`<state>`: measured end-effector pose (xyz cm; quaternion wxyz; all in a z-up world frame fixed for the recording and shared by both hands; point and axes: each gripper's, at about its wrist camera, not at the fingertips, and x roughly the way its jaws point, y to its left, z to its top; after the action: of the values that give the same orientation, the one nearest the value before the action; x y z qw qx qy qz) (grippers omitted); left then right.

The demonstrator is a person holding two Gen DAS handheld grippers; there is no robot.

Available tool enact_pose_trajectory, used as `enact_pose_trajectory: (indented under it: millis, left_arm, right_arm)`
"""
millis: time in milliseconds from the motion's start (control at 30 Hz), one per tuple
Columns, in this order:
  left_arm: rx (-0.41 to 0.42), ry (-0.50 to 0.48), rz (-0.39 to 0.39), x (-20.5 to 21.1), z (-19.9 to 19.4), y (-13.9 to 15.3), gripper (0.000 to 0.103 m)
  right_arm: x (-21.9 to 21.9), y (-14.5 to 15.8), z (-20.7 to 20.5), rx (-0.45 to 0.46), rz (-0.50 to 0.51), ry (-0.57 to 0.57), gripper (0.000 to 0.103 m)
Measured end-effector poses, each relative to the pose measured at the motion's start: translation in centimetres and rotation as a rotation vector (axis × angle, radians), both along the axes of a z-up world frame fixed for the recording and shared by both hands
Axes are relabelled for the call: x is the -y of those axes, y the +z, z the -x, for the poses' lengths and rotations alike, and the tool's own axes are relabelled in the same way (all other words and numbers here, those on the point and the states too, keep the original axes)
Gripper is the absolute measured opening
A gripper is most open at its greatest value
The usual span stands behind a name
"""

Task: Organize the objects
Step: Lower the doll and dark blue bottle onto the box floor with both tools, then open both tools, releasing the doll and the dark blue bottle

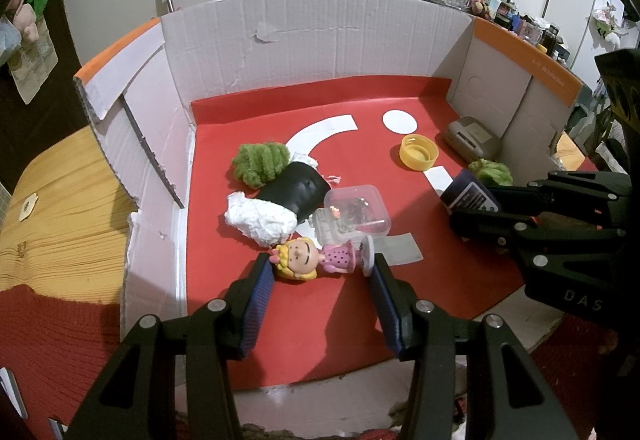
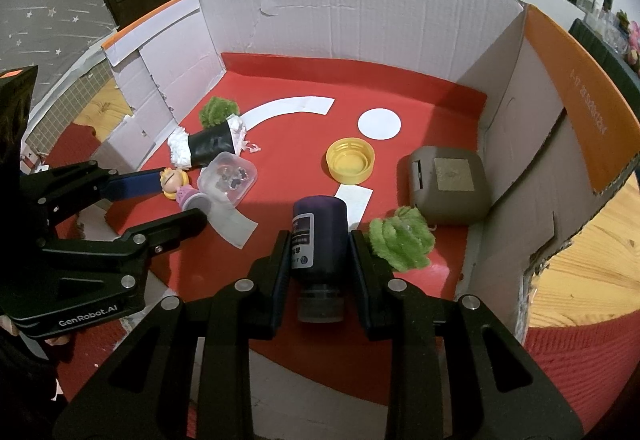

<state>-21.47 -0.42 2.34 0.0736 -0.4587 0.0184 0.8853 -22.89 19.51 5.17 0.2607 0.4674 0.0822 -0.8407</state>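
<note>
A small doll figure [image 1: 310, 260] with a yellow head and pink dress lies on the red mat [image 1: 312, 320] inside the cardboard box. My left gripper [image 1: 320, 272] is open, with the doll between its fingertips; it also shows in the right wrist view [image 2: 168, 196]. My right gripper [image 2: 320, 248] is shut on a dark purple bottle [image 2: 320, 236], which lies on its side with its cap toward the camera. In the left wrist view the bottle [image 1: 470, 194] sits at the right.
On the mat lie a black roll with white ends [image 1: 280, 204], a clear plastic box [image 1: 354, 214], a yellow cap [image 1: 418, 151], a grey case [image 1: 472, 138] and two green fuzzy clumps [image 1: 260, 162] [image 2: 400, 240]. The box walls [image 1: 320, 36] enclose three sides.
</note>
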Motion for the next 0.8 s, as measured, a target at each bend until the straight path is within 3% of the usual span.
enact_pose_trajectory:
  millis: [800]
  left_arm:
    - [-0.053,-0.008,0.028,-0.2,-1.4,1.4,0.069]
  right_arm:
    - [0.4,0.4,-0.9,-0.014,0.010,0.002,0.028]
